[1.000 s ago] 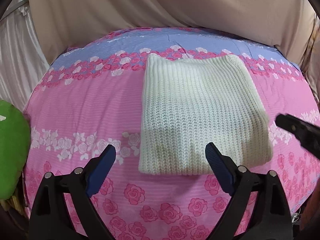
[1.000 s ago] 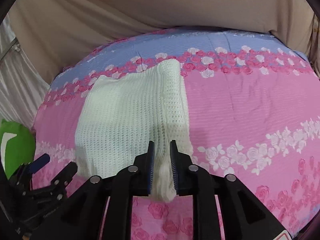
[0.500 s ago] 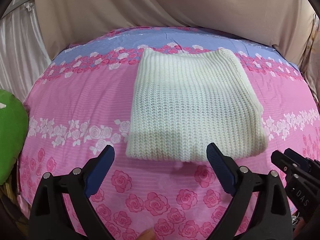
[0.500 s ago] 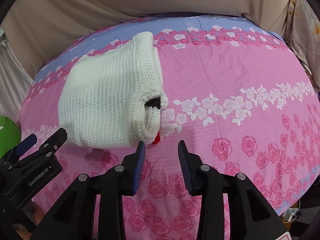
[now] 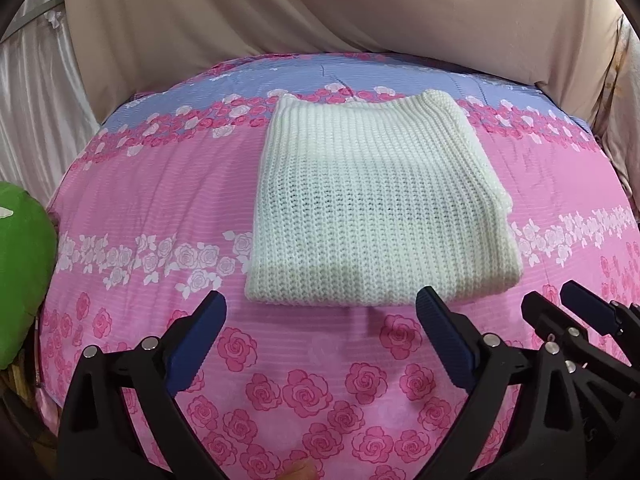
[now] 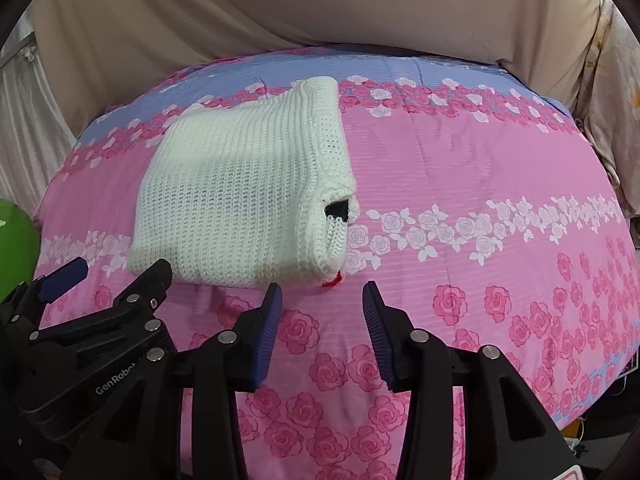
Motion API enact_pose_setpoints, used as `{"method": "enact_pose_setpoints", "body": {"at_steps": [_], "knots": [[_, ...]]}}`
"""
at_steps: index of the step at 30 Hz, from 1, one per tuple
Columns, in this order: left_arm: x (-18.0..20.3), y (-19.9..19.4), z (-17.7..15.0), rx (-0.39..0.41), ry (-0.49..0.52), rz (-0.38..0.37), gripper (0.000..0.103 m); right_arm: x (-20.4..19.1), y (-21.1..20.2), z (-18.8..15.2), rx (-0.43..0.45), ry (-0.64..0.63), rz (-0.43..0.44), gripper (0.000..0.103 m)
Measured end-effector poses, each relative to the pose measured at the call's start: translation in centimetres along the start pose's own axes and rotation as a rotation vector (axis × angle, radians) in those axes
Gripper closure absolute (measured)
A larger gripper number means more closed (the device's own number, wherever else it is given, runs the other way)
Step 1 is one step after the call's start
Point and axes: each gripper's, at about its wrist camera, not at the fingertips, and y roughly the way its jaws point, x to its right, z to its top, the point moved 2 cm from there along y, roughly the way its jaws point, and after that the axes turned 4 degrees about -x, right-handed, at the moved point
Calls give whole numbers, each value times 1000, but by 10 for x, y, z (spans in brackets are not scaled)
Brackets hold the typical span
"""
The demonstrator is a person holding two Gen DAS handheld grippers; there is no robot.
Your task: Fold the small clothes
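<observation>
The left gripper point(image 5: 320, 312) has its 2 blue-padded fingers point(image 5: 200, 330) spread wide, holding nothing, just short of the folded cream-white knitted garment point(image 5: 376, 216). The right gripper point(image 6: 322, 300) is likewise parted and empty, near the garment's front right corner. The garment lies flat on the pink rose-patterned bedspread point(image 5: 152, 184), with a green cushion point(image 5: 20, 276) at the left edge.

left wrist: low over the bed's point(image 5: 160, 208) near edge, facing the far drape | right wrist: same height, further right | shared: folded white knit point(image 5: 372, 216) point(image 6: 240, 200), nearby
</observation>
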Motion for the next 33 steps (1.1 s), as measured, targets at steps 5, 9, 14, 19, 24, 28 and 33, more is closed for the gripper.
{"method": "enact_pose_setpoints", "body": {"at_steps": [5, 9, 14, 19, 24, 28, 33], "knots": [[0, 0, -1, -11, -13, 26, 5, -1, -2, -2, 1, -1, 2, 61], [-1, -3, -2, -5, -17, 30, 5, -2, -4, -3, 3, -1, 4, 61], [-1, -2, -3, -11, -17, 43, 5, -3, -3, -4, -10, 3, 9, 61], [0, 0, -4, -17, -12, 78, 5, -5, 0, -5, -28, 5, 12, 61], [-4, -1, -6, -8, -35, 88, 5, -9, 0, -5, -25, -6, 10, 61], [-4, -1, -6, -10, -36, 87, 8, -11, 1, -4, -25, -12, 9, 61], [-3, 1, -5, -14, -22, 92, 13, -14, 3, -3, -29, -13, 7, 61]]}}
